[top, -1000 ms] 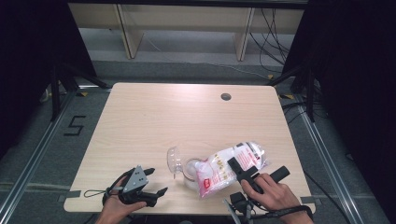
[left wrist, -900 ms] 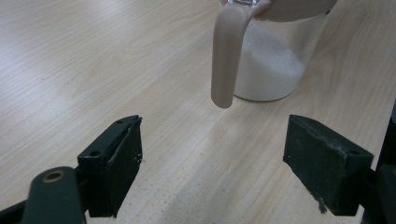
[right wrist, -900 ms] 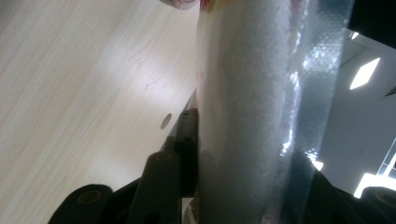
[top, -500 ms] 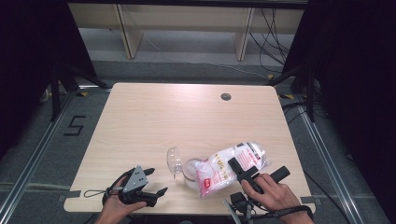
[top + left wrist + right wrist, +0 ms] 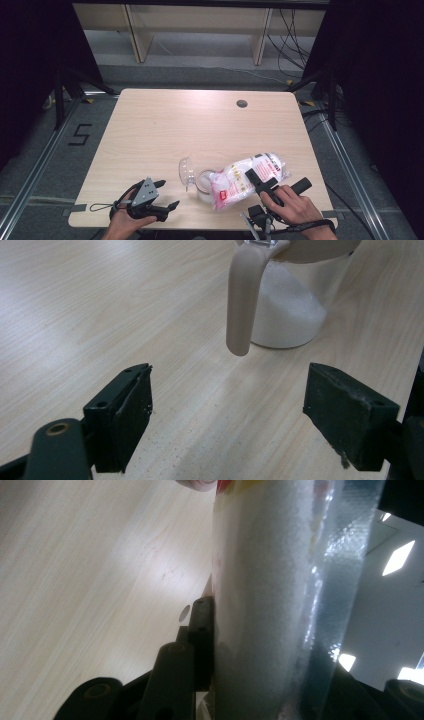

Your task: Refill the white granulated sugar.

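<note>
Pale wood table (image 5: 165, 130) under a bright light, dark curtains either side, and all the action is down at the near edge. On the left, the left gripper (image 5: 159, 196) rests low on the wood, jaws spread wide with nothing between them; its own view looks straight at the beige handle (image 5: 242, 300) of the jug (image 5: 295, 310), so it seems parked there ready to steady that handle if needed. Moving across: the jug (image 5: 202, 179) stands upright near the front edge, clear lid (image 5: 185, 172) flipped open to its left, a white heap of powder (image 5: 282, 310) already sitting in the bottom. Right again, the bag (image 5: 250, 176) is tipped with its low end at the jug's mouth, which looks like a pour under way. The right gripper (image 5: 257, 179) has it clamped, jaws closed on the bag's body, the high end raised so the contents run downhill.
</note>
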`<state>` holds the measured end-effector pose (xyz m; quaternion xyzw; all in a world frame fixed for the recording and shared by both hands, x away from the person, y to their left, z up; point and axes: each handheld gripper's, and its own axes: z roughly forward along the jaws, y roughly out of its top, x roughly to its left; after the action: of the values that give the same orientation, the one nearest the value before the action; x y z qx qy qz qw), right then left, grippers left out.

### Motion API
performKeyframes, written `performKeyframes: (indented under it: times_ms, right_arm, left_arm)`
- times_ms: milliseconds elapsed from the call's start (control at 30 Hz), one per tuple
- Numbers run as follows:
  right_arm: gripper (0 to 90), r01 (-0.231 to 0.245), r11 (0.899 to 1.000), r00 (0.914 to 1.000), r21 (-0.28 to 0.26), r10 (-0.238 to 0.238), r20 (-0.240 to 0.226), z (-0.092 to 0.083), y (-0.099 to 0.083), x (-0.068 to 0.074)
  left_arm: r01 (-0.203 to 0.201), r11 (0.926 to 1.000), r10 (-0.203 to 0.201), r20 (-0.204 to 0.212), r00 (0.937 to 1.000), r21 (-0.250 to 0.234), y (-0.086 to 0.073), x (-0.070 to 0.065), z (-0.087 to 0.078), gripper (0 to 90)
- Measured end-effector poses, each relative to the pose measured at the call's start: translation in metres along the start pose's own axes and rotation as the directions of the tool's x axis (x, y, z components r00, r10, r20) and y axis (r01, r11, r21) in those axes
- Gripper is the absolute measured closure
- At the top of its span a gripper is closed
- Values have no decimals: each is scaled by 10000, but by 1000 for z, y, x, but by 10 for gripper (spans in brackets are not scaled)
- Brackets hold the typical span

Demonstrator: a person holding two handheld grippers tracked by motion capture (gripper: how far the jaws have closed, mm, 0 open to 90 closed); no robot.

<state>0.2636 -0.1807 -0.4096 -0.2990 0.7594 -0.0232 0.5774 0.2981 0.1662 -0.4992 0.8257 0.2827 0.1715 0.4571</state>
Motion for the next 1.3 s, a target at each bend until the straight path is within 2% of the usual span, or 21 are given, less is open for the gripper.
performKeyframes:
  times_ms: [167, 200, 333, 433, 600, 633, 667, 767, 800, 833, 867, 900, 933, 1000, 1100, 1133, 1167, 1200, 1233, 1267, 1300]
  right_arm:
    - [730, -83, 9996, 10000, -267, 82, -13, 1, -2, -2]
    - [730, -481, 9987, 9988, -194, 480, -74, 0, -2, -1]
    - [732, -1099, 9929, 9939, -464, 1092, -171, -1, -5, -1]
    - [734, -1159, 9922, 9929, -451, 1146, -308, 0, -4, -1]
    - [736, -1779, 9816, 9839, -697, 1761, -307, 1, -9, -1]
    - [736, -1660, 9828, 9861, -813, 1644, -256, 2, -10, -2]
    - [737, -2040, 9761, 9788, -751, 2019, -350, 1, -12, 0]
    - [737, -2098, 9731, 9776, -951, 2070, -383, 4, -14, 0]
    - [738, -2174, 9716, 9759, -935, 2146, -396, 4, -15, 0]
    - [738, -1947, 9738, 9808, -1172, 1925, -302, 6, -16, -2]
    - [738, -2505, 9633, 9679, -968, 2471, -461, 6, -16, 1]
    - [739, -2353, 9649, 9719, -1168, 2324, -385, 7, -17, 0]
    - [739, -2333, 9647, 9724, -1219, 2309, -334, 8, -18, 0]
    - [740, -2713, 9564, 9621, -1080, 2666, -569, 8, -19, 3]
    - [742, -3124, 9420, 9496, -1229, 3061, -675, 10, -22, 4]
    - [743, -3155, 9393, 9488, -1347, 3100, -610, 11, -23, 4]
    - [743, -3225, 9373, 9464, -1321, 3165, -649, 11, -24, 4]
    - [744, -3400, 9300, 9403, -1397, 3335, -683, 12, -25, 5]
    - [744, -3735, 9179, 9272, -1338, 3651, -835, 13, -26, 8]
    - [744, -3621, 9221, 9317, -1362, 3535, -835, 13, -27, 7]
    - [745, -4270, 8962, 9037, -1203, 4181, -926, 13, -28, 11]
  left_arm:
    - [-47, 10000, 47, -33, 10000, 35, 0, 0, 0, 191]
    - [-48, 10000, 48, -33, 10000, 33, 0, 0, 0, 191]
    - [-40, 10000, 40, -41, 10000, 38, 0, 0, 0, 191]
    - [-54, 10000, 54, -36, 10000, 39, 0, 0, 0, 191]
    - [105, 9999, -105, 28, 9999, -12, 0, 0, 0, 191]
    - [77, 10000, -77, -8, 10000, -34, 0, 0, 0, 191]
    - [73, 10000, -73, 7, 10000, -24, 0, 0, 0, 191]
    - [102, 9999, -103, -36, 9999, -117, 0, 0, 0, 191]
    - [-107, 9999, 106, -27, 9999, -52, 1, 1, -1, 191]
    - [-280, 9996, 280, -44, 9996, -16, 1, 3, -1, 191]
    - [-219, 9997, 219, -54, 9997, -55, 1, 2, 0, 191]
    - [-255, 9997, 255, -17, 9997, -44, 1, 2, -1, 191]
    - [176, 9997, -177, -23, 9998, -142, 0, 0, 0, 191]
    - [-267, 9996, 267, -56, 9996, -50, 1, 3, -1, 191]
    - [-252, 9997, 252, -44, 9997, -40, 1, 3, -1, 191]
    - [-344, 9994, 344, -82, 9994, 26, 1, 3, -1, 191]
    - [-130, 9999, 130, -41, 9999, -101, 1, 2, -1, 191]
    - [-60, 9999, 59, -30, 10000, -147, 1, 1, 0, 191]
    - [-290, 9996, 289, -62, 9996, -42, 1, 3, -1, 191]
    - [-185, 9998, 185, -34, 9998, -87, 1, 2, -1, 191]
    - [-241, 9997, 240, -37, 9997, -54, 1, 3, -1, 191]
